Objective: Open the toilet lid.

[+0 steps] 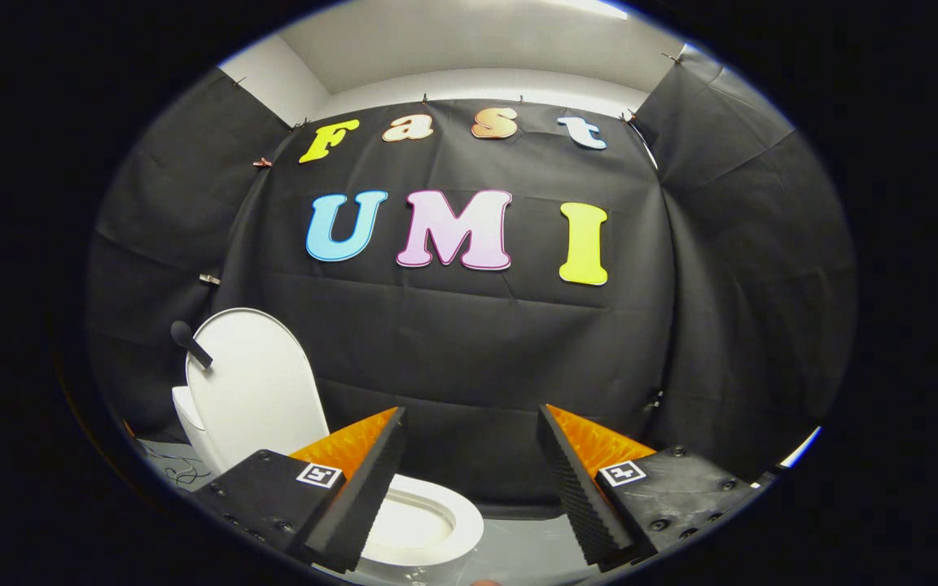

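The toilet lid (256,382) stood raised, leaning back and upright over the one toilet (424,521) we saw, well off to the left of the black cloth wall (469,342) behind it. We counted one lid, one bowl and one small dark knob-ended handle (190,342) sticking out just beside the lid's upper left edge. The lid's rounded top edge was clear of the cloth wall, with open room above it and to its right. Below the lid, the pale oval rim of the toilet lay uncovered, its front edge showing between and beneath the two fingers (359,496).

Our hand-held gripper (469,480) was released: its two fingers stood wide apart and grasped nothing, with a broad gap between them through which we saw the cloth wall and a strip of pale floor (518,553). The left finger crossed in front of the toilet's rim, just right of the lid's lower edge; we could not tell whether it touched. The right finger sat well apart from the toilet, with only cloth wall beyond it.
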The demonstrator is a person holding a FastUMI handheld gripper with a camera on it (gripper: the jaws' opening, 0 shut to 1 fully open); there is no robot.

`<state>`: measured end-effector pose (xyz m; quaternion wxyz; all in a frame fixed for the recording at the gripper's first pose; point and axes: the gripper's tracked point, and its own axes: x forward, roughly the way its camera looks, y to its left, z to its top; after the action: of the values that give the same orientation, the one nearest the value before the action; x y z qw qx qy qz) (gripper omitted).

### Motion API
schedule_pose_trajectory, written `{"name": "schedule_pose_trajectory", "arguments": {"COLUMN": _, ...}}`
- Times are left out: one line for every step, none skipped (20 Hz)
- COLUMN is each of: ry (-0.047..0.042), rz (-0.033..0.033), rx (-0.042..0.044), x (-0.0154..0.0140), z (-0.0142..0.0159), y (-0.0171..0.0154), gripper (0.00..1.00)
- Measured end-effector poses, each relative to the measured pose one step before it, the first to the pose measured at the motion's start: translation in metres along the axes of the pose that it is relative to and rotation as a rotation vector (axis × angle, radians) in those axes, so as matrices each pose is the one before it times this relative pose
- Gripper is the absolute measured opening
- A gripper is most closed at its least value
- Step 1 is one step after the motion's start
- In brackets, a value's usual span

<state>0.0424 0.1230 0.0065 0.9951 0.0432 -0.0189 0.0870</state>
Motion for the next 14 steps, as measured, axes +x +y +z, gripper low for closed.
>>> {"name": "schedule_pose_trajectory", "arguments": {"ry": -0.00003, "rz": 0.00042, "rx": -0.00161, "x": -0.00115, "z": 0.00029, "y": -0.0001, "gripper": 0.99}}
{"name": "schedule_pose_trajectory", "arguments": {"ry": -0.00578, "rz": -0.00325, "rx": -0.0057, "x": -0.00107, "z": 0.0009, "y": -0.00143, "gripper": 0.99}}
{"name": "schedule_pose_trajectory", "arguments": {"ry": -0.0054, "rz": -0.00942, "rx": -0.00946, "x": 0.00159, "z": 0.00039, "y": -0.00276, "gripper": 0.99}}
{"name": "schedule_pose_trajectory", "arguments": {"ry": -0.00476, "rz": -0.0105, "rx": -0.01043, "x": 0.00155, "z": 0.00102, "y": -0.00396, "gripper": 0.99}}
{"name": "schedule_pose_trajectory", "arguments": {"ry": 0.00531, "rz": -0.00696, "rx": -0.00565, "x": 0.00108, "z": -0.00186, "y": -0.0027, "gripper": 0.98}}
{"name": "schedule_pose_trajectory", "arguments": {"ry": 0.0064, "rz": 0.00111, "rx": 0.00332, "x": 0.00085, "z": -0.00243, "y": 0.00096, "gripper": 0.99}}
{"name": "schedule_pose_trajectory", "arguments": {"ry": 0.00393, "rz": 0.00042, "rx": 0.00738, "x": -0.00152, "z": -0.0003, "y": -0.00019, "gripper": 0.99}}
{"name": "schedule_pose_trajectory", "arguments": {"ry": 0.00009, "rz": 0.00006, "rx": 0.00606, "x": -0.00091, "z": 0.00082, "y": 0.00004, "gripper": 0.99}}
{"name": "schedule_pose_trajectory", "arguments": {"ry": -0.00398, "rz": 0.00006, "rx": 0.00092, "x": -0.00123, "z": 0.00201, "y": -0.00048, "gripper": 0.99}}
{"name": "schedule_pose_trajectory", "arguments": {"ry": -0.00524, "rz": -0.00049, "rx": -0.00461, "x": -0.00138, "z": 0.00142, "y": -0.00071, "gripper": 0.99}}
{"name": "schedule_pose_trajectory", "arguments": {"ry": -0.00271, "rz": 0.00113, "rx": -0.00592, "x": -0.00147, "z": 0.00109, "y": 0.00043, "gripper": 0.99}}
{"name": "schedule_pose_trajectory", "arguments": {"ry": 0.00127, "rz": 0.0002, "rx": -0.00768, "x": 0.00045, "z": -0.00105, "y": 0.00096, "gripper": 0.99}}
{"name": "schedule_pose_trajectory", "arguments": {"ry": 0.00093, "rz": -0.00169, "rx": -0.00942, "x": 0.00114, "z": -0.00103, "y": -0.00017, "gripper": 0.99}}
{"name": "schedule_pose_trajectory", "arguments": {"ry": -0.00369, "rz": 0.00177, "rx": -0.0093, "x": -0.00016, "z": 0.00079, "y": 0.00109, "gripper": 0.99}}
